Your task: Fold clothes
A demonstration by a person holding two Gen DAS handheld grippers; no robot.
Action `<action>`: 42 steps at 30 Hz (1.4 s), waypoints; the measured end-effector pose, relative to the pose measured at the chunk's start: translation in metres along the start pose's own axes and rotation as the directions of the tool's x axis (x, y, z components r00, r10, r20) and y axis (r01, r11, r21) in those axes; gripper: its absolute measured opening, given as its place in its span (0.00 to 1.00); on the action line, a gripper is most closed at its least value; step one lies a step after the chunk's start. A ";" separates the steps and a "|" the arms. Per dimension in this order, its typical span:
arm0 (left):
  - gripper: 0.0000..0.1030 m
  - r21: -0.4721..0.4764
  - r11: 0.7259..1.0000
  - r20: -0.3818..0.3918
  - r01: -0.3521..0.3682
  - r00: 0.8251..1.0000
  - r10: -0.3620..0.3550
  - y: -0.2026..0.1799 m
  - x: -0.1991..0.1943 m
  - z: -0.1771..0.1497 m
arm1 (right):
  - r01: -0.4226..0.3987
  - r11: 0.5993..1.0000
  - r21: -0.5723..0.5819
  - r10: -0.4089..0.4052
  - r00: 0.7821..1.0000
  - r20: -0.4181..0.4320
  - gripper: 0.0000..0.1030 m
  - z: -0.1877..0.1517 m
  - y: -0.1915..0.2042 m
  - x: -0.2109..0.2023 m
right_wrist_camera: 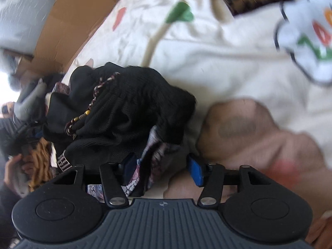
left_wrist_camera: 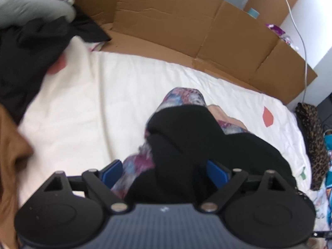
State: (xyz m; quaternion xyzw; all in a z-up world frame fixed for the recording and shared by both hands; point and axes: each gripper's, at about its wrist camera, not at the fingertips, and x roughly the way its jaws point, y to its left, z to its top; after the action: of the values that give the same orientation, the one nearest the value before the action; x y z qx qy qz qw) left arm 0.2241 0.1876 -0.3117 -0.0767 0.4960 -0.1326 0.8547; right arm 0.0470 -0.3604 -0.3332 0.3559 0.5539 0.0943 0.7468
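Note:
A black garment with a purple, blue and pink patterned part (left_wrist_camera: pixel 182 128) lies bunched on the white sheet (left_wrist_camera: pixel 103 95). My left gripper (left_wrist_camera: pixel 166 173) has its blue pads wide apart, with the black and patterned cloth lying between them. In the right wrist view the same black garment (right_wrist_camera: pixel 124 112), with a beaded cord on it, is bunched on the sheet (right_wrist_camera: pixel 207 58). My right gripper (right_wrist_camera: pixel 164 169) is open, and patterned cloth lies against its left pad (right_wrist_camera: pixel 129 166). A pinkish-beige cloth (right_wrist_camera: pixel 259 132) lies by the right pad (right_wrist_camera: pixel 196 172).
Flattened cardboard (left_wrist_camera: pixel 186 31) stands along the far side of the bed. A dark pile and a grey garment (left_wrist_camera: pixel 31 6) lie at the far left. A leopard-print cloth (left_wrist_camera: pixel 313 143) lies at the right edge. A white printed garment (right_wrist_camera: pixel 307 35) lies at the upper right.

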 end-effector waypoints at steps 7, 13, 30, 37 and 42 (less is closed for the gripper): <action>0.86 -0.156 0.987 -0.094 0.036 0.994 -0.051 0.019 0.038 -0.003 | -0.040 0.999 -0.002 0.040 0.999 0.015 0.61 0.003 0.005 0.011; 0.66 -0.001 1.000 -0.107 0.001 0.994 -0.001 0.002 0.040 -0.025 | -0.016 1.000 -0.017 0.016 1.000 0.024 0.19 0.006 0.002 0.009; 0.17 -0.115 0.991 -0.118 -0.063 0.992 0.049 0.048 -0.051 -0.111 | -0.010 0.991 -0.134 0.020 0.997 0.076 0.04 0.037 0.029 0.005; 0.17 -0.156 0.981 -0.154 -0.114 0.984 0.090 0.069 -0.083 -0.141 | -0.018 0.982 -0.187 0.032 0.997 0.072 0.04 0.049 0.054 0.018; 0.17 -0.211 0.965 -0.171 -0.157 0.978 0.122 0.089 -0.099 -0.158 | -0.034 0.976 -0.214 0.043 0.998 0.040 0.05 0.042 0.065 0.026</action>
State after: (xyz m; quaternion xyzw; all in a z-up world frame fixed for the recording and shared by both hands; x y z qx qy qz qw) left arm 0.0539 0.3025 -0.3319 -0.1265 0.5775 -0.0211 0.8063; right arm 0.1111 -0.3168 -0.3060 0.2864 0.5170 0.1596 0.7907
